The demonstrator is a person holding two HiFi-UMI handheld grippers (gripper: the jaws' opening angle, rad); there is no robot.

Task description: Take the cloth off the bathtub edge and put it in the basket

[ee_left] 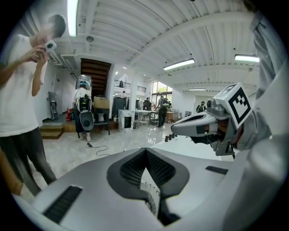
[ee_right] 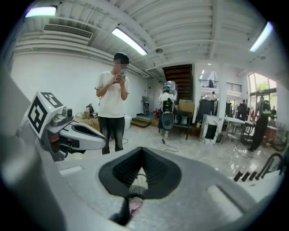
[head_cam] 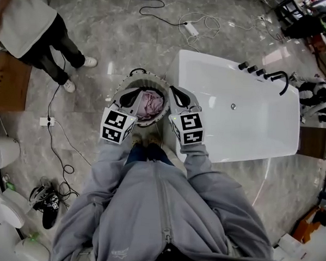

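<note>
Crumpled pink cloth [head_cam: 149, 103]: lying inside the round white slatted basket [head_cam: 147, 74], just beside the white bathtub [head_cam: 245, 126] | my left gripper [head_cam: 135, 94]: jaws pressed together, empty, above basket's left side | my right gripper [head_cam: 174, 93]: jaws pressed together, empty, above its right rim

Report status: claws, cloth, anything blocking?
Left claw shut, empty. Right claw shut, empty, both above basket. Pink cloth in basket, none on bathtub edge. Nothing in the way.
</note>
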